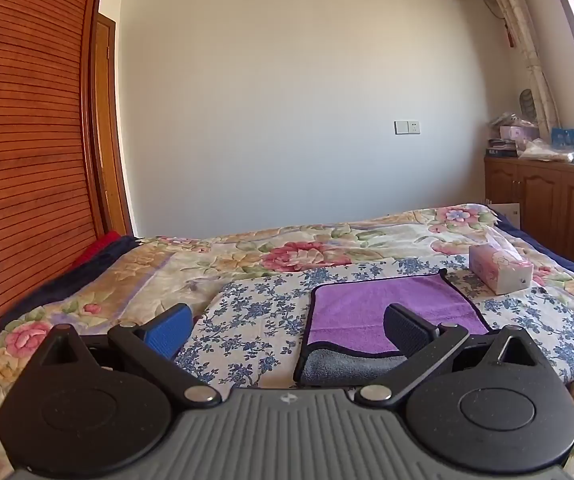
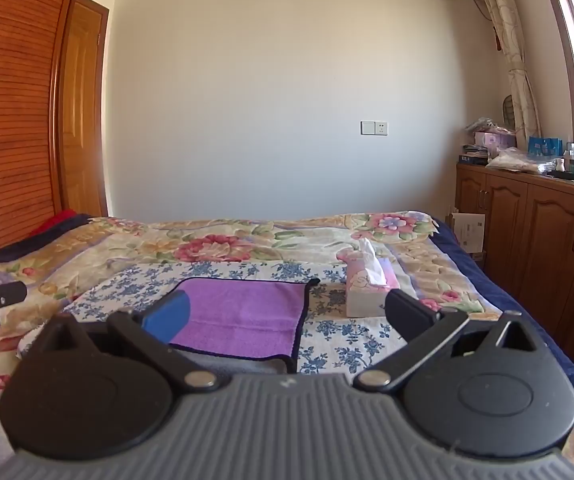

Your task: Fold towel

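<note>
Left wrist view: the left claw [image 1: 287, 330] hovers with its fingers spread wide and nothing between them, low over the near edge of the bed [image 1: 87, 280]. The purple towel [image 1: 391, 308] lies at about 1 o'clock from the claw's midline, flat on a blue-flowered cloth [image 1: 255, 312]; its grey underside shows along the near hem, which suggests one fold is already made. The dark right finger pad overlaps the towel's near edge in the picture, though contact cannot be judged. A tissue box [image 1: 501, 270] stands at 2 o'clock, just beside the towel's far right corner, limiting room on that side; the cloth at 11 o'clock lies bare. Right wrist view: the right claw [image 2: 287, 316] is likewise spread and empty, the towel [image 2: 243, 312] at 11 to 12 o'clock between its fingers' lines of sight. The tissue box [image 2: 367, 292] sits at 1 o'clock, near the towel's right hem. Part of the other gripper shows at 9 o'clock. The near hem offers both claws free approach.
</note>
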A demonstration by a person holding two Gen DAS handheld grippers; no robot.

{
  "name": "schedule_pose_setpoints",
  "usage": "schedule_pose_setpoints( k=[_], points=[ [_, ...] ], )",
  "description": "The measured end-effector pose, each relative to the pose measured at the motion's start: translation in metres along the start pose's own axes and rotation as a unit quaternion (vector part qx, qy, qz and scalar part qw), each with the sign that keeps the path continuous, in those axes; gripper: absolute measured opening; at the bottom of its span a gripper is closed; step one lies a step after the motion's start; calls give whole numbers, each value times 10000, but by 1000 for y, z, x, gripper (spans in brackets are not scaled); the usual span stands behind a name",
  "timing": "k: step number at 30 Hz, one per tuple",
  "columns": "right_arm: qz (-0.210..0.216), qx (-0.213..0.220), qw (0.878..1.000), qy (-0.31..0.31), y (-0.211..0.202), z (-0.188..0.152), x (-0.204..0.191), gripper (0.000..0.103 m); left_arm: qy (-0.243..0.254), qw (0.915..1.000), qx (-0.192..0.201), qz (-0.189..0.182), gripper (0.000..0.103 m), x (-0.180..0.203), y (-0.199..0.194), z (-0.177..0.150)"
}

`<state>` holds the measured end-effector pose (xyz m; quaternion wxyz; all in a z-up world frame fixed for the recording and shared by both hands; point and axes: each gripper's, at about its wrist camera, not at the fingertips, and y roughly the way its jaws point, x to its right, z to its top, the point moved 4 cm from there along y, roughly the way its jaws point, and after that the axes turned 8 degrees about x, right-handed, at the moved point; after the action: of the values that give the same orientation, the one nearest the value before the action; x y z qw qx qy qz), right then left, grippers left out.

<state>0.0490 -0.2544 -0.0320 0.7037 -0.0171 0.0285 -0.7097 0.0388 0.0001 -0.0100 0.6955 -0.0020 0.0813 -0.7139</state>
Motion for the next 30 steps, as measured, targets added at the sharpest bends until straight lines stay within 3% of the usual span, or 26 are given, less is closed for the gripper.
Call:
schedule_pose_setpoints(
  k=[30],
  points=[
    [7,-24,10000,-13,0,1,-1,103,37,10000,32,9,103,0,0,0]
  ],
)
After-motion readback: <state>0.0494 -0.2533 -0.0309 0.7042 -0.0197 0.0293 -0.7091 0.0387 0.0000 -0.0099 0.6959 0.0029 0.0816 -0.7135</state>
